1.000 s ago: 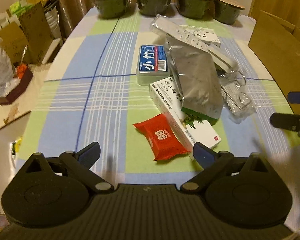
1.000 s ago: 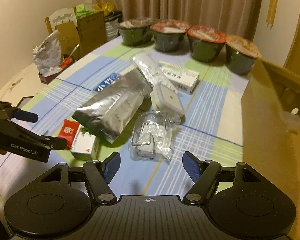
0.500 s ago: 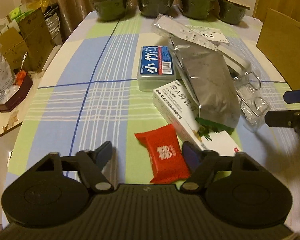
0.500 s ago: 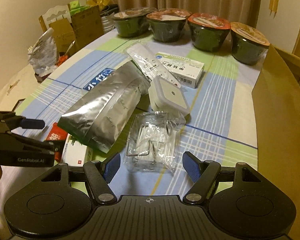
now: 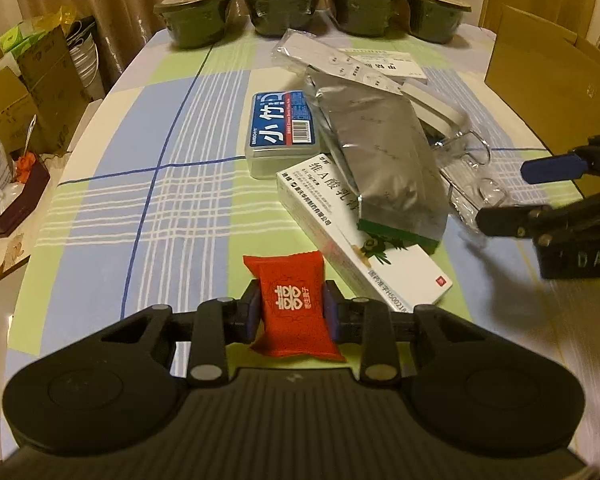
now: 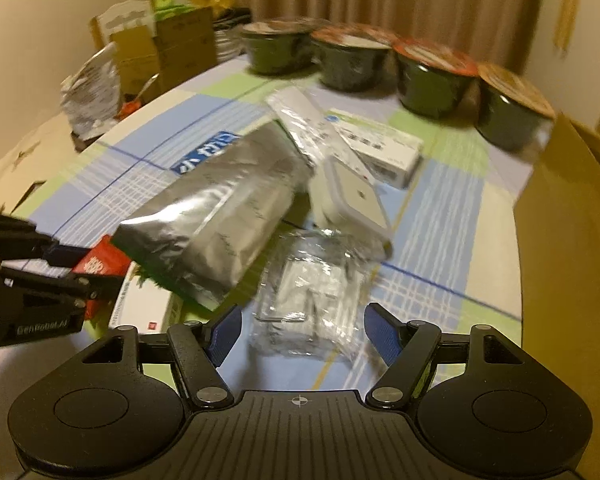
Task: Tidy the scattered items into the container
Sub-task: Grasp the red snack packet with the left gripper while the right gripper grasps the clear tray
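Left wrist view: my left gripper [image 5: 291, 307] is clamped on the red candy packet [image 5: 292, 304], fingers pinching it from both sides low over the checked tablecloth [image 5: 140, 184]. Just beyond lie the long white medicine box [image 5: 364, 248] and the silver foil pouch [image 5: 384, 160] slumped across it, with the blue-labelled clear case [image 5: 282, 134] behind. The cardboard box [image 5: 548, 76], which I take to be the container, stands at the table's far right. The pick looks made; the next move calls for lifting the packet clear and carrying it right, over the pile, into that box.

Right wrist view: my right gripper [image 6: 300, 334] hangs with its fingers spread wide, holding nothing, either side of the crinkled clear plastic bag [image 6: 316, 300]. The frame is blurred, so I cannot say whether the fingertips touch the bag. The cardboard wall fills the right edge, close by. Closing on the bag's bulk, not its loose film, would be the thing.
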